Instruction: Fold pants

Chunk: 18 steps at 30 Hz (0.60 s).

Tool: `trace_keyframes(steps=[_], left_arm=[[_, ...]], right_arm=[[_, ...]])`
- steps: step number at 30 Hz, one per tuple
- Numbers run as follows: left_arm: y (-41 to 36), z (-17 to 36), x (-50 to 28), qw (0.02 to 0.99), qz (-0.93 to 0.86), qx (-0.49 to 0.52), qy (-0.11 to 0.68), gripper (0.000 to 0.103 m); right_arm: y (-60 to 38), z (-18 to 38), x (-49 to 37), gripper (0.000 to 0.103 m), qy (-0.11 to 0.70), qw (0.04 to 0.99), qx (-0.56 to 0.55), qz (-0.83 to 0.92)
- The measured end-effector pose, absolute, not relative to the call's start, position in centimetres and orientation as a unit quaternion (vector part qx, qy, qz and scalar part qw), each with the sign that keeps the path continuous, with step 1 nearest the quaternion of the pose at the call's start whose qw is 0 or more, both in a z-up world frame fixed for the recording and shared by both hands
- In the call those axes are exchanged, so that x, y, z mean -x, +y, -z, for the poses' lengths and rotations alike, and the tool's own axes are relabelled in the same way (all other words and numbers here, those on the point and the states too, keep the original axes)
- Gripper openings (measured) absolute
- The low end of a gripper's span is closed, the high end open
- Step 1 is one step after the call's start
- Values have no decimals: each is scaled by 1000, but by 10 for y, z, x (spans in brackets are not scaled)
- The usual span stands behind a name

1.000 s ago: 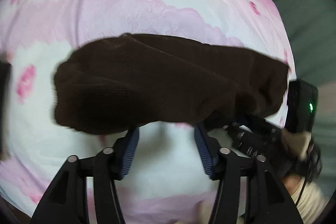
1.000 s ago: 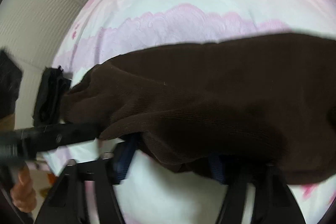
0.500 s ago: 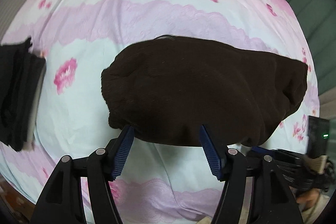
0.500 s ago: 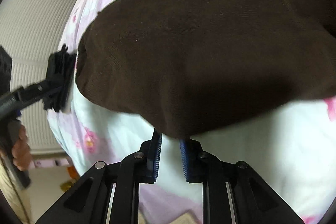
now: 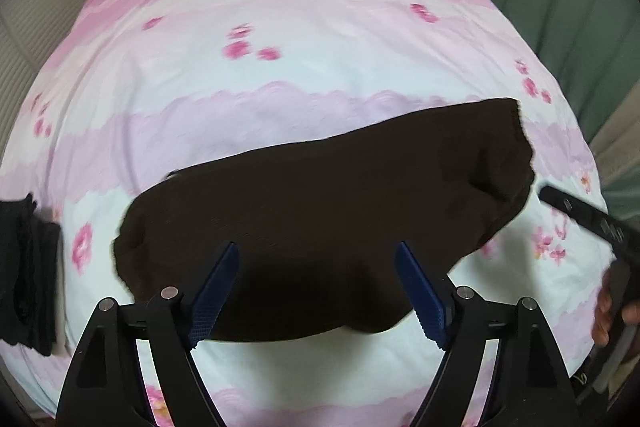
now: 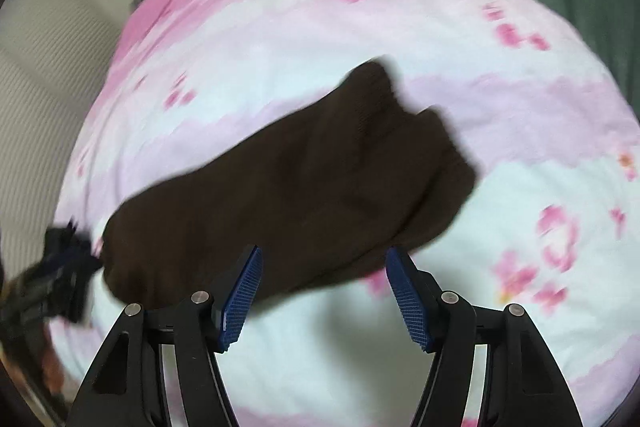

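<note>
Blue-padded fingers (image 5: 218, 291) of the left gripper (image 5: 320, 293) stand wide apart, holding nothing; the right gripper (image 6: 326, 297) is spread and empty too. Just beyond them the folded dark brown pants (image 5: 320, 219) lie on the pink flowered bed (image 5: 280, 27), black clothes (image 5: 28, 267) at its left edge.

Folded pants (image 5: 320, 227) lying on bedspread (image 5: 280, 87), lengthwise from 8 to 2 o'clock. Stack of dark clothes (image 5: 28, 267) at 9 o'clock, apart from pants. Left gripper (image 5: 318, 291) at 6 o'clock, over pants' near edge; right gripper (image 6: 322, 295) likewise.
</note>
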<state>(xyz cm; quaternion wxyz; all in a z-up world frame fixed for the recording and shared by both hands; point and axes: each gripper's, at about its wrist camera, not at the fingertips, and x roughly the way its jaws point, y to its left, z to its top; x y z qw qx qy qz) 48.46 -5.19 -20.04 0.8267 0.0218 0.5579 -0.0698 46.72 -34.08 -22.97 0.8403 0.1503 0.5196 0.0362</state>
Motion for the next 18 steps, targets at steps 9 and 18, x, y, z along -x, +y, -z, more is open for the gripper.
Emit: trace_keyframes(steps=[9,18], left_arm=[[-96,199,-483,816,102,-37,568,81],[-89,207,-477,801,93,-24,591,81]], right_arm=[[-369,267,-534,65,527,827,-194,4],[-350,261,-570,65,511,848,-142,-2]])
